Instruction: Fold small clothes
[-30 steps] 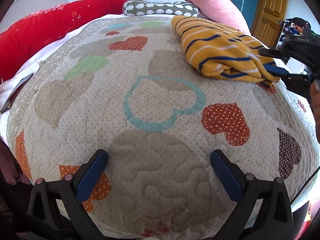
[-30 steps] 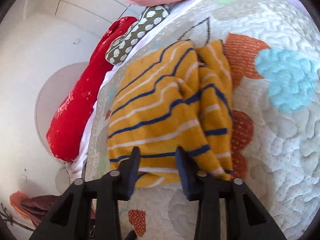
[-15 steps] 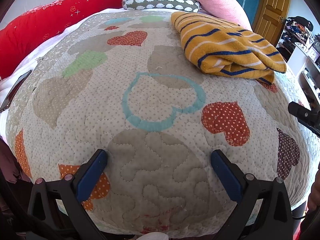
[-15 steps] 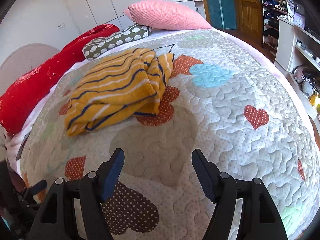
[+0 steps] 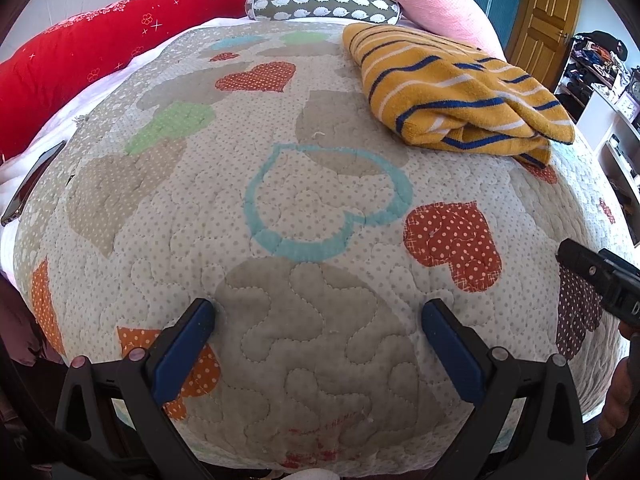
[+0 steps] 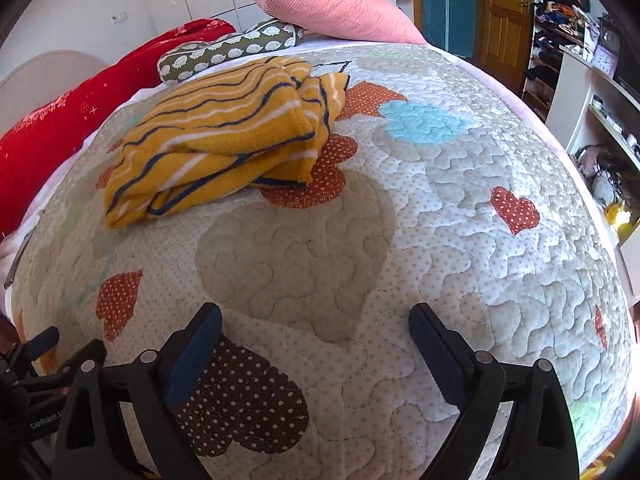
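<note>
Striped garment [image 6: 224, 136] lies folded on the bed [image 6: 460, 208]; both grippers' fingers [image 5: 184, 352] [image 6: 192, 356] wide open, empty; right has just been opening. No other clothes visible.

Inventory from my position: one folded striped garment [image 6: 224, 136] on one heart-patterned quilt [image 6: 440, 216]. Pillows at the head of the bed: three, namely one pink pillow [image 6: 336, 8], one hedgehog-print bolster [image 6: 228, 54], one red bolster [image 5: 92, 56]. One wooden door [image 5: 548, 20]. My grippers: two, left gripper [image 5: 318, 316], right gripper [image 6: 314, 318].
</note>
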